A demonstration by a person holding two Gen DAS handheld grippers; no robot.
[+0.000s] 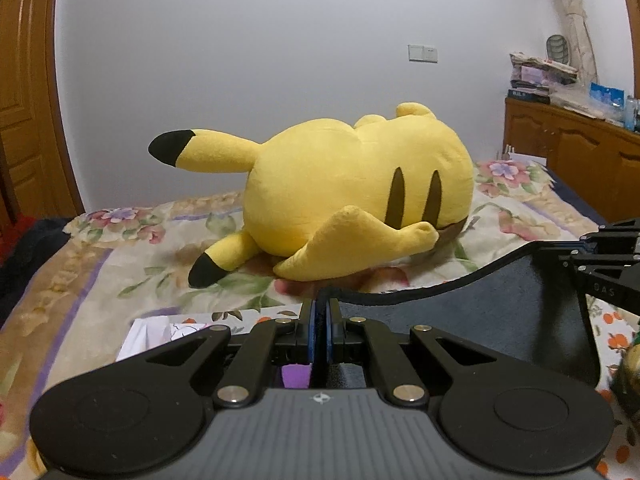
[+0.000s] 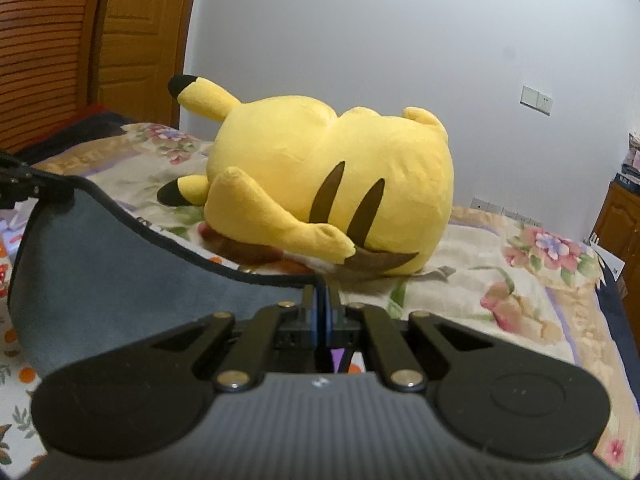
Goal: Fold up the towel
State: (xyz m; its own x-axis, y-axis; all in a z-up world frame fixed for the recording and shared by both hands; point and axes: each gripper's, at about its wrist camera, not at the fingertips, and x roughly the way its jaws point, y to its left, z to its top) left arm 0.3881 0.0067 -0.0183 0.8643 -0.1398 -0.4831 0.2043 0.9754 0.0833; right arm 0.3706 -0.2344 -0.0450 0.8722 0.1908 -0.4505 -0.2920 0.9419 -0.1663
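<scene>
A dark grey-blue towel (image 1: 500, 304) with a black hem hangs stretched between my two grippers above the bed. My left gripper (image 1: 320, 308) is shut on one corner of it; the towel runs to the right from there. In the right wrist view my right gripper (image 2: 322, 296) is shut on the other corner, and the towel (image 2: 100, 248) sags to the left. The right gripper also shows at the right edge of the left wrist view (image 1: 592, 248), and the left gripper at the left edge of the right wrist view (image 2: 24, 184).
A big yellow plush toy (image 1: 352, 196) lies on the floral bedspread (image 1: 132, 272) just beyond the towel; it also shows in the right wrist view (image 2: 332, 184). White papers (image 1: 152, 334) lie near my left gripper. A wooden cabinet (image 1: 568, 152) stands at the right, a wooden door (image 2: 136, 40) at the left.
</scene>
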